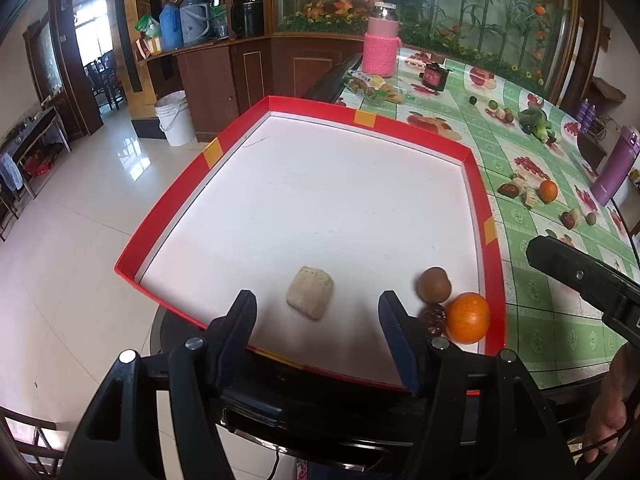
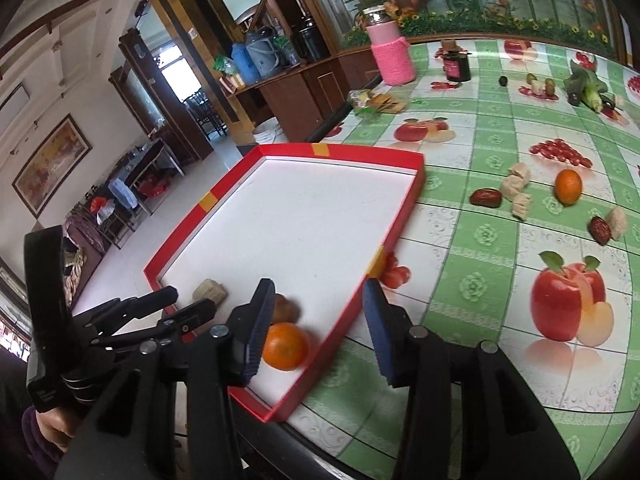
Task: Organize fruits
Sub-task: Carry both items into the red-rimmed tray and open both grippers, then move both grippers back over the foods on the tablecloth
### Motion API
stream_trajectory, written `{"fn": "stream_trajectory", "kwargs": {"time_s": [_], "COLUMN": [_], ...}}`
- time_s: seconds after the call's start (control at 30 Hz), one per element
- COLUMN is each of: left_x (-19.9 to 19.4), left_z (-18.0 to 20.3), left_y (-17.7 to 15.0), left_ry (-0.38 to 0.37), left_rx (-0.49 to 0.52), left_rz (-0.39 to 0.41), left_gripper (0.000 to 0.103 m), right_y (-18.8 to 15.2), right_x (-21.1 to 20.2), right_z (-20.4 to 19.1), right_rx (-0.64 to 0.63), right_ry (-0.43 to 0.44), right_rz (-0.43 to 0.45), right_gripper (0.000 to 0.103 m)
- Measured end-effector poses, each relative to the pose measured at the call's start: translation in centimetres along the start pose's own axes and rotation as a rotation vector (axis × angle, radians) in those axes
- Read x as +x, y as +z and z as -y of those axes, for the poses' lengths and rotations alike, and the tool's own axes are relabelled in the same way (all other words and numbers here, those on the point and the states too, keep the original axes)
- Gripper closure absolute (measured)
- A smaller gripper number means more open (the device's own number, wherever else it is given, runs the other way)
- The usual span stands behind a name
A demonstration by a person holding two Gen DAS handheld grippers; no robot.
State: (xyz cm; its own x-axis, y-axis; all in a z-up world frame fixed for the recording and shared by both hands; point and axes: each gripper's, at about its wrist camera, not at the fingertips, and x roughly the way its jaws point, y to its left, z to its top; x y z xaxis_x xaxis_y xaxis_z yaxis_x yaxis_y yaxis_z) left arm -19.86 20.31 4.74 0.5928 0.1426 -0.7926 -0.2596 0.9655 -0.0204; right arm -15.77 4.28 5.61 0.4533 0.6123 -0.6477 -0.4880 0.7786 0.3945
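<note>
A red tray with a white floor sits at the table's near left corner. In it lie a beige lump, a brown round fruit, a dark red date and an orange. My left gripper stands open above the lump, pads clear of it. My right gripper is open and empty over the tray's right wall, with the orange beside its left finger. Loose on the tablecloth are another orange, dates and beige lumps.
A pink knitted jar, a dark jar, a snack bag and vegetables stand at the table's far side. A purple bottle is at the right. The tray overhangs the table's left edge above the tiled floor.
</note>
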Motion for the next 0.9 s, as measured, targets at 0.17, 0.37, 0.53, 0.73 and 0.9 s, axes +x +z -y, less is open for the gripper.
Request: {"fn": "stream_trajectory", "kwargs": {"time_s": [0.17, 0.37, 0.53, 0.73, 0.9], "left_x": [-0.5, -0.9, -0.8, -0.7, -0.7], "left_z": [0.8, 1.6, 2.7, 4.4, 5.9], "left_y": [0.1, 0.1, 0.1, 0.0, -0.1], "left_ry": [-0.001, -0.006, -0.010, -0.019, -0.029], "left_rx": [0.001, 0.018, 0.036, 0.068, 0.095], "left_rz": [0.006, 0.007, 0.000, -0.010, -0.019], "left_gripper": [0.031, 0.028, 0.027, 0.027, 0.027], "right_y": [0.0, -0.1, -0.3, -0.5, -0.8], "right_x": [-0.8, -1.4, -1.5, -1.6, -1.9], "right_z": [2.0, 3.4, 4.3, 5.5, 6.7], "right_rx": [0.047, 0.081, 0.101, 0.120, 0.140], "right_ry": [-0.006, -0.011, -0.008, -0.002, -0.007], "right_rz": [0.012, 0.022, 0.023, 0.023, 0.029], "right_gripper": [0.056, 0.056, 0.055, 0.055, 0.055]}}
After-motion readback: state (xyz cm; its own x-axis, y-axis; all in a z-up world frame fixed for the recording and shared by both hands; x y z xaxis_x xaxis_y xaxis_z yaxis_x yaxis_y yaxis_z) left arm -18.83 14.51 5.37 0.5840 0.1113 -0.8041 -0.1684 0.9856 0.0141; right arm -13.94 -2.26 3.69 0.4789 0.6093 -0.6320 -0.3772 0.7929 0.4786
